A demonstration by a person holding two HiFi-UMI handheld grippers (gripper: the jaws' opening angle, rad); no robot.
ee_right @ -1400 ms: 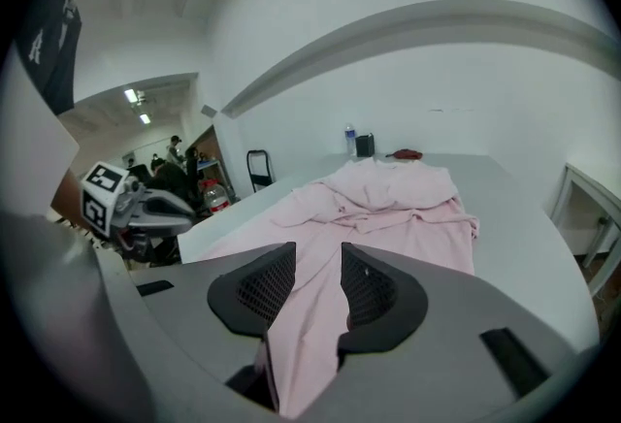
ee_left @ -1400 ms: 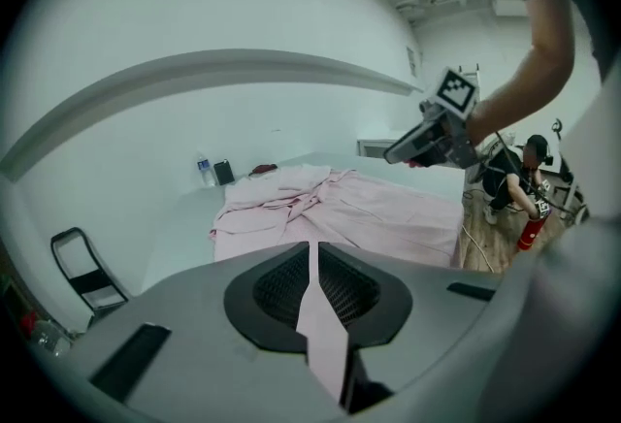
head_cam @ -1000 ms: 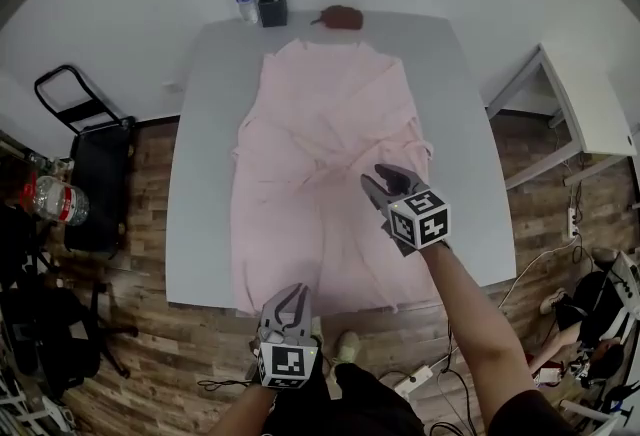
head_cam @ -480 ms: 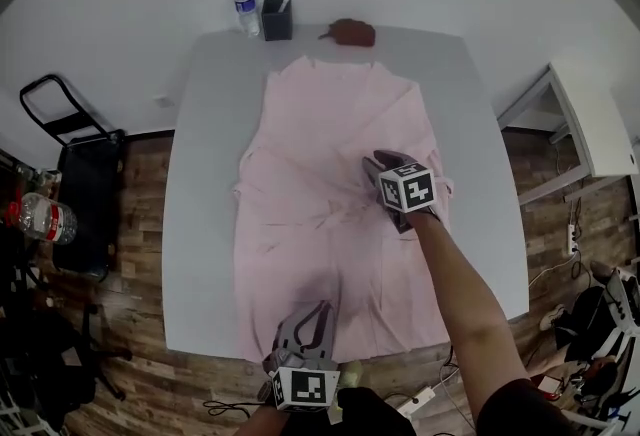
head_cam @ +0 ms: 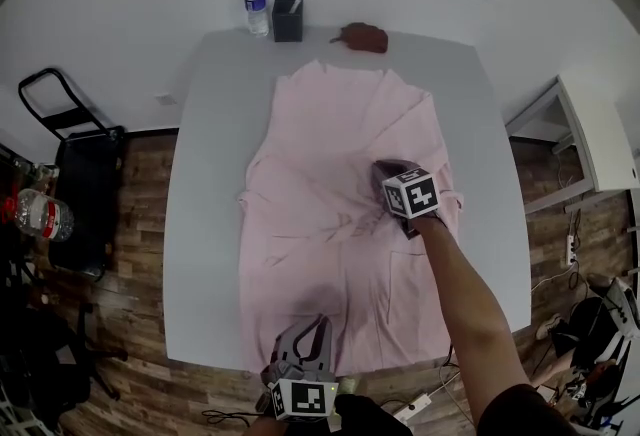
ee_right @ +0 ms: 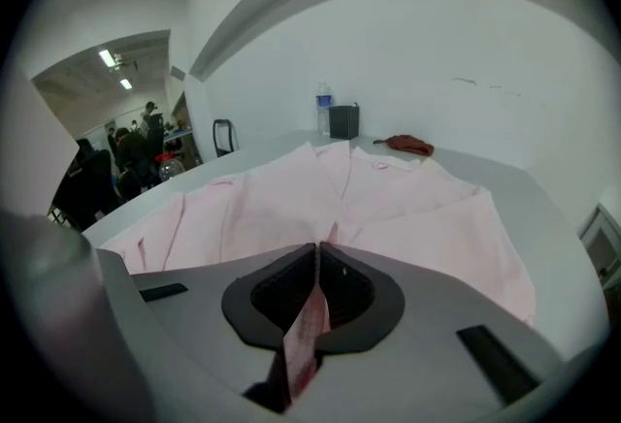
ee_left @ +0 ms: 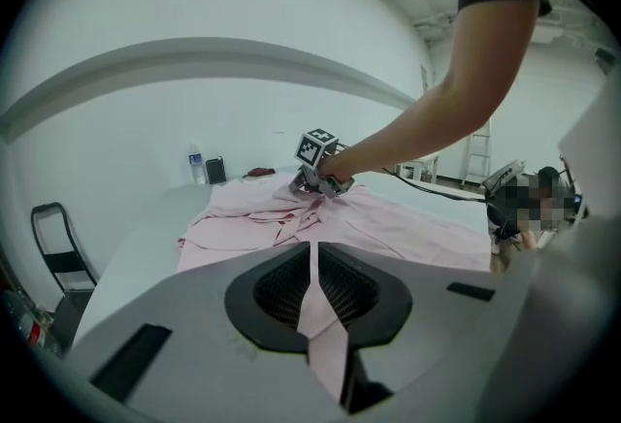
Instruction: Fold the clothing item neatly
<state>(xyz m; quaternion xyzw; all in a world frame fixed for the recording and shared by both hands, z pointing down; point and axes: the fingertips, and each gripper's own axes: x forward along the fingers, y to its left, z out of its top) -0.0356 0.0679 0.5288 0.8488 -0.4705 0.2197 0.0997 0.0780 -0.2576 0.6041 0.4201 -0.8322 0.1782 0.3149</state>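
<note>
The grey table fills the middle of the head view, and the pink garment lies spread down it with its collar at the top and its hem at the bottom edge. In the last second the right gripper has dropped onto the cloth right of centre, and its jaws have just been closing and now pinch a ridge of pink fabric. At bottom centre the left gripper stays clamped on a narrow strip at the hem, so with both ends gripped a fold looks ready to begin.
</note>
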